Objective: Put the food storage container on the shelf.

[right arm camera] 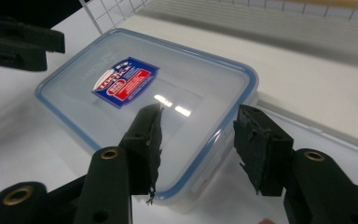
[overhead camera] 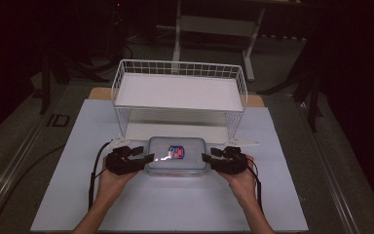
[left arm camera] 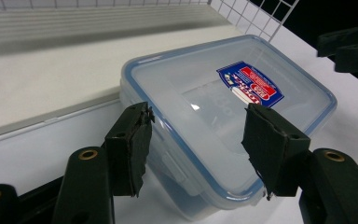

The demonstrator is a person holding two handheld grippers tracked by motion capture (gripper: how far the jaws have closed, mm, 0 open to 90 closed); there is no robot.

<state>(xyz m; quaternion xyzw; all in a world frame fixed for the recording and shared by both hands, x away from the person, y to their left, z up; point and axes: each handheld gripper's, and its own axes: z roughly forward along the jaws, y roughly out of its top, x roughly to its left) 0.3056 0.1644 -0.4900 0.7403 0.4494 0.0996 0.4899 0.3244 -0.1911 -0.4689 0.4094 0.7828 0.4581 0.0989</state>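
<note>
1. Lying flat on the white surface (overhead camera: 175, 204), a clear plastic box (overhead camera: 177, 155) with a blue-rimmed lid sits just in front of the white wire rack (overhead camera: 180, 92), between the two grippers.
2. The lid carries a red and blue label (overhead camera: 177, 152) near its middle; in the left gripper view the label (left arm camera: 250, 84) sits toward the far side of the box (left arm camera: 223, 116).
3. The left gripper (overhead camera: 148, 158) is at the left end of the box, held by the person's left hand (overhead camera: 111, 178). In the left gripper view its fingers (left arm camera: 130, 144) are spread, one over each long side of the box's near end, and I cannot tell whether they touch it.
4. The right gripper (overhead camera: 205, 158) is at the right end of the box, held by the right hand (overhead camera: 243, 181). In the right gripper view its fingers (right arm camera: 147, 144) are also spread: the left one lies over the lid of the box (right arm camera: 144, 93), the right one just off the corner.
5. The rack has an upper shelf with a wire rim and a lower shelf at surface level, right behind the box.
6. A black cable (overhead camera: 93, 170) trails from the left gripper along the surface.
</note>
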